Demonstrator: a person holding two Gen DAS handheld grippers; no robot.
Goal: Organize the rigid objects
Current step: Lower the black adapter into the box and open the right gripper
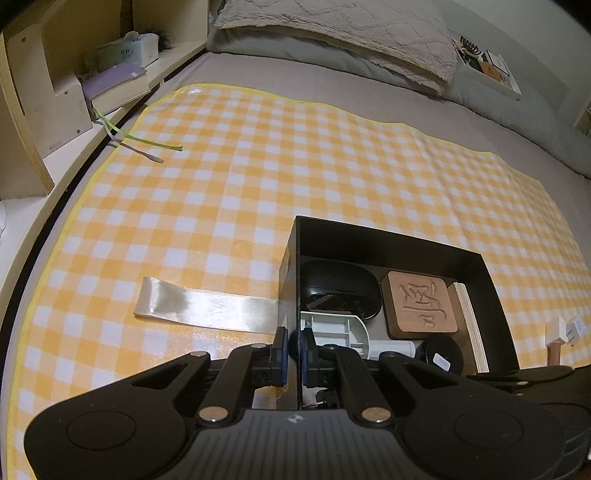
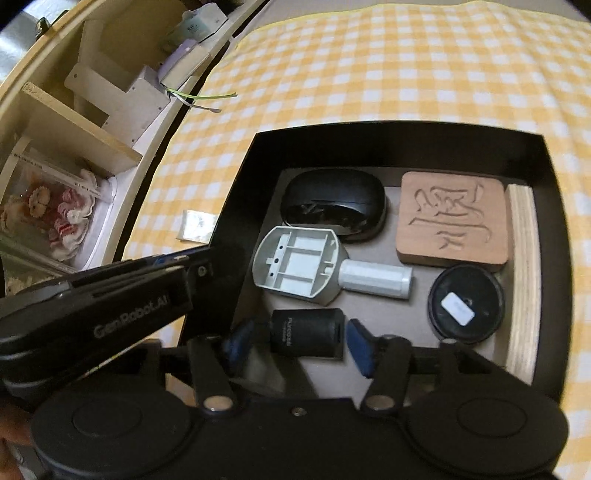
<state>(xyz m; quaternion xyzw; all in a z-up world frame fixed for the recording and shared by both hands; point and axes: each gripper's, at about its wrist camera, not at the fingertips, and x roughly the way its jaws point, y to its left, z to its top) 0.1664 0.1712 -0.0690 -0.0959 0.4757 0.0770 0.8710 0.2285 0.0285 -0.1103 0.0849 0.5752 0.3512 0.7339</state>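
A black open box [image 2: 406, 142] stands on a yellow checked cloth [image 1: 258, 166]. Inside lie a black mouse [image 2: 332, 205], a grey plastic part with a white handle [image 2: 299, 267], a carved wooden block [image 2: 454, 218], a black round lid [image 2: 466, 304], a plywood board [image 2: 522, 280] and a small black cylinder [image 2: 306, 332]. My left gripper [image 1: 294, 347] is shut on the box's left wall [image 1: 290, 266]; it also shows in the right wrist view [image 2: 195, 266]. My right gripper [image 2: 295, 341] is open inside the box, its pads on either side of the black cylinder, apart from it.
A strip of clear tape [image 1: 207, 304] lies on the cloth left of the box. A shelf with a book [image 1: 118, 86] and a tissue box [image 1: 127, 50] runs along the left. A pillow [image 1: 343, 33] lies at the back. A white plug [image 1: 569, 328] sits right of the box.
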